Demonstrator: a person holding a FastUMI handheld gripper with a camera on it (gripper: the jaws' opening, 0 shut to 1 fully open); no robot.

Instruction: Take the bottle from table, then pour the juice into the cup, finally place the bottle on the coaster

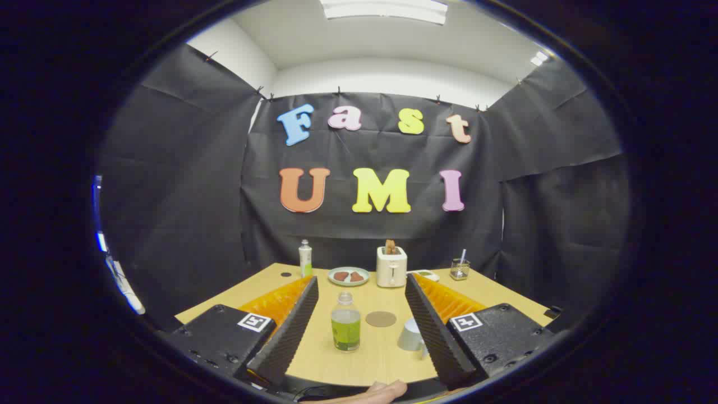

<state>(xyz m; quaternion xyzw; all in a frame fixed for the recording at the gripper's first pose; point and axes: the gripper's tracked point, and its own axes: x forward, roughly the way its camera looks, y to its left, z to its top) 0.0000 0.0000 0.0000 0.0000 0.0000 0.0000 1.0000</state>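
A clear bottle (345, 322) half full of green juice stands upright on the wooden table (381, 359), between my two fingers and nearer the left one. A round brown coaster (381, 318) lies flat just right of the bottle. A grey cup (411, 335) stands close against my right finger, partly hidden by it. My gripper (362, 285) is open wide, its fingers spread to either side of the bottle, touching nothing.
Beyond the fingers, along the table's far edge, stand a white and green tube bottle (305, 258), a plate with brown pieces (348, 275), a white toaster with bread (391, 266) and a glass with a straw (460, 268). A person's hand (374, 392) shows below the fingers.
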